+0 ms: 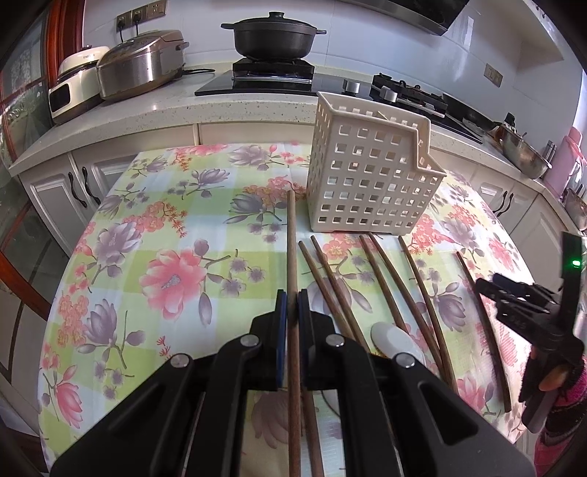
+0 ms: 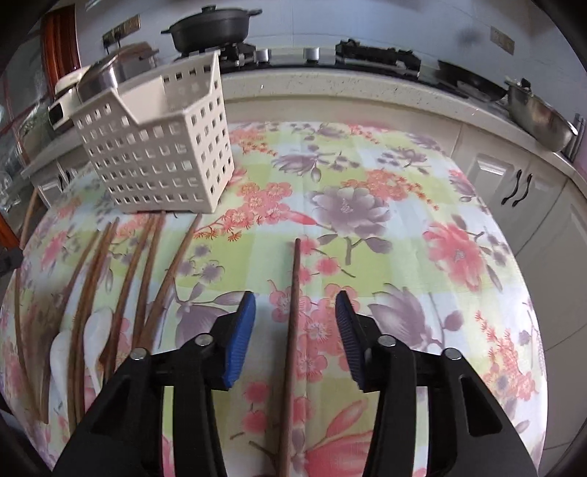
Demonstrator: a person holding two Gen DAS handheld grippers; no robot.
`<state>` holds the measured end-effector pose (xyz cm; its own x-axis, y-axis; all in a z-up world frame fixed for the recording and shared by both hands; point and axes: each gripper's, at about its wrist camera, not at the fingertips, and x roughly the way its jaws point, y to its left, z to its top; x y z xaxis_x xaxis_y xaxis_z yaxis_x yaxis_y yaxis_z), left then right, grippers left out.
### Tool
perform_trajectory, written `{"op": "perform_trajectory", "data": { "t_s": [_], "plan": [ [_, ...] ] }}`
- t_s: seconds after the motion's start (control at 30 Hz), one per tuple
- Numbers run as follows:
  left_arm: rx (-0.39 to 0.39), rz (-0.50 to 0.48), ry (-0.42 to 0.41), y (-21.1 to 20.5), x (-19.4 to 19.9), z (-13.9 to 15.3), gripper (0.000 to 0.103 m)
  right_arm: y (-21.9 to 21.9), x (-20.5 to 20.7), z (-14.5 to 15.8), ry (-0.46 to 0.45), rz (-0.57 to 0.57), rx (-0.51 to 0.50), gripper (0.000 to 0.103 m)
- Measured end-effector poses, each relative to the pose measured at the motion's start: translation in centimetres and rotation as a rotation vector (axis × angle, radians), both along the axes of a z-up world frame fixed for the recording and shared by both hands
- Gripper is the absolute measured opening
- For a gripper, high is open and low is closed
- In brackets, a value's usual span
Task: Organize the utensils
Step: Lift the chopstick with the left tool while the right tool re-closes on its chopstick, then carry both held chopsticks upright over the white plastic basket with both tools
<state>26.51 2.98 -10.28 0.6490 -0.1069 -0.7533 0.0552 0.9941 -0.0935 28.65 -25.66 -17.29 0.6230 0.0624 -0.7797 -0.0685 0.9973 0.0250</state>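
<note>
With the left gripper (image 1: 292, 304) pinching one chopstick (image 1: 291, 238) and the right gripper (image 2: 295, 315) spread astride another chopstick (image 2: 293, 293) on the table, the next move is loading the basket (image 1: 370, 172) at one o'clock.

A perforated basket (image 1: 370, 172) is standing on the table (image 1: 154, 235), towards its far edge. Just before the basket, several chopsticks (image 1: 385, 282) are being fanned out on the cloth, their far tips near its base, with a spoon (image 1: 394, 339) lying among them. To their left, one chopstick (image 1: 292, 257) is being gripped between the left tongs (image 1: 292, 304). To the right of the group, a single chopstick (image 2: 293, 312) is lying apart on the table, between the parted fingers of the right tongs (image 2: 295, 312) and untouched by them. Behind the table, a counter (image 1: 146, 110) is carrying a pot (image 1: 273, 35) on a stove, with cookers (image 1: 139, 64) to its left.
</note>
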Motion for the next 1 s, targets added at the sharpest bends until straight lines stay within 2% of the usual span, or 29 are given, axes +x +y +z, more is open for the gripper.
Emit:
{"op": "perform_trajectory", "data": {
  "t_s": [0.1, 0.23, 0.37, 0.7, 1.0],
  "plan": [
    [0.002, -0.008, 0.003, -0.1, 0.1, 0.0, 0.006, 0.3, 1.1, -1.0, 0.04, 0.007, -0.036, 0.031],
    [-0.001, -0.011, 0.002, -0.1, 0.3, 0.2, 0.006, 0.3, 1.0, -0.9, 0.033, 0.018, -0.054, 0.006],
    [-0.003, -0.019, -0.005, -0.3, 0.2, 0.4, 0.006, 0.1, -0.2, -0.3, -0.014, 0.012, -0.043, 0.005],
    [-0.011, -0.039, -0.069, -0.9, -2.1, 2.9, 0.006, -0.6, -5.3, 7.6, -0.253, 0.026, 0.032, 0.005],
    [0.004, -0.052, -0.154, -0.8, -5.2, 5.8, 0.006, 0.0, -10.3, 12.4, -0.412, 0.041, 0.013, 0.005]
  ]
}}
